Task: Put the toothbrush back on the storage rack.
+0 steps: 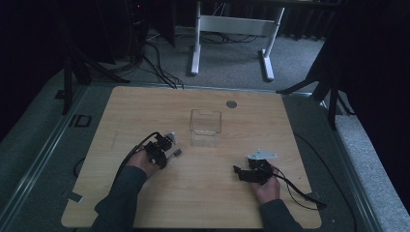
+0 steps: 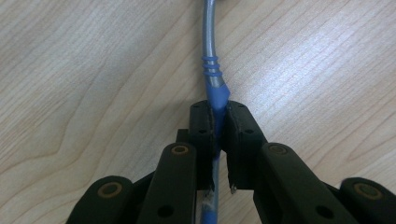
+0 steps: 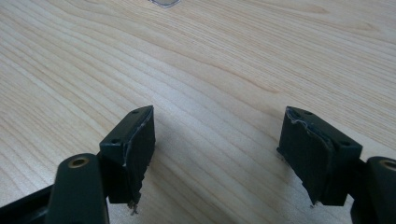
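Left tongs (image 2: 219,122): closed tight on a blue cable (image 2: 217,95); the two pads (image 2: 204,125) are pressed against its blue sleeve from either side, as seen in the left gripper view.
Blue cable: a blue strain-relief sleeve with three raised ribs is seen just beyond the pads; past the ribs the cable is grey and runs away across the wood to the top edge of that view. A short blue length is also seen between the arms of the tongs, below the pads.
Cable position: held low over the worktop (image 1: 145,108), in its near left part; whether it is touching the wood cannot be told.
Left tongs, high view: seen at (image 1: 167,145), gripped in the person's left hand (image 1: 144,162), pointed toward the far right. A small pale part is seen at their tip; it is too small to be identified.
Right tongs (image 3: 217,140): spread wide, nothing between the pads; bare wood grain is seen in the gap.
Right tongs, high view: seen at (image 1: 237,170), held in the right hand (image 1: 267,187), near right part of the worktop, pointed left, well apart from the left tongs.
Clear container (image 1: 205,126): an open transparent box, set upright near the middle of the worktop, between and beyond the two tongs.
Grey disc (image 1: 231,104): set in the worktop near its far edge.
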{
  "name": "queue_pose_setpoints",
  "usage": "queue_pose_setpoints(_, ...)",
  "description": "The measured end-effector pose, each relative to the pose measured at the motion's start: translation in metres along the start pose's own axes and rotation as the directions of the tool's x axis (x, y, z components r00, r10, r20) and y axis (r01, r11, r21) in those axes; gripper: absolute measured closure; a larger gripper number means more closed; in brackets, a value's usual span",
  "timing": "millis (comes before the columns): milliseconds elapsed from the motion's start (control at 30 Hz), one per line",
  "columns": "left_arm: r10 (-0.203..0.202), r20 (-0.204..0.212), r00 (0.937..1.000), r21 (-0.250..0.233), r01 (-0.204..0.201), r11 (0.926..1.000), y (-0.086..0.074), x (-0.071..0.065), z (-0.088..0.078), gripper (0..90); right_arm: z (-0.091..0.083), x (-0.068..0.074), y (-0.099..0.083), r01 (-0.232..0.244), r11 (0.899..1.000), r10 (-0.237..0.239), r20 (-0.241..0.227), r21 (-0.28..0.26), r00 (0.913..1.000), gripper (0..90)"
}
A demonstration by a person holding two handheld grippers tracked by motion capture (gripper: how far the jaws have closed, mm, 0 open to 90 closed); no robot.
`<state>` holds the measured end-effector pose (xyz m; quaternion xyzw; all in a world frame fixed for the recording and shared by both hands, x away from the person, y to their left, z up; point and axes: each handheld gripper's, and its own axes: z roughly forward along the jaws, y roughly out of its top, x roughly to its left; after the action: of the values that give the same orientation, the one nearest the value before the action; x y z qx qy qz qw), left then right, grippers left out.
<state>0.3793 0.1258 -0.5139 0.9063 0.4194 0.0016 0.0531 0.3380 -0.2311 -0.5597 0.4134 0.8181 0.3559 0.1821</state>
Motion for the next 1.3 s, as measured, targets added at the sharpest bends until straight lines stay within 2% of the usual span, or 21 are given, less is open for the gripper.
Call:
queue_pose_setpoints(433, -0.02, 0.005, 0.9998, -0.04, 0.02, 0.999, -0.004, 0.003, -0.009, 81.8, 0.0, 0.0, 0.0, 0.0, 1.0, 0.0, 0.0, 0.0, 1.0, 26.6)
queue_pose_setpoints(767, -0.03, -0.011, 0.9995, -0.077, 0.029, 0.9966, -0.007, 0.004, -0.022, 81.8, 0.0, 0.0, 0.0, 0.0, 1.0, 0.0, 0.0, 0.0, 1.0, 26.6)
queue_pose_setpoints(1300, -0.05, -0.022, 0.9985, -0.154, 0.046, 0.987, -0.012, 0.006, -0.038, 81.8, 0.0, 0.0, 0.0, 0.001, 1.0, -0.001, 0.0, 0.0, 1.0, 26.6)
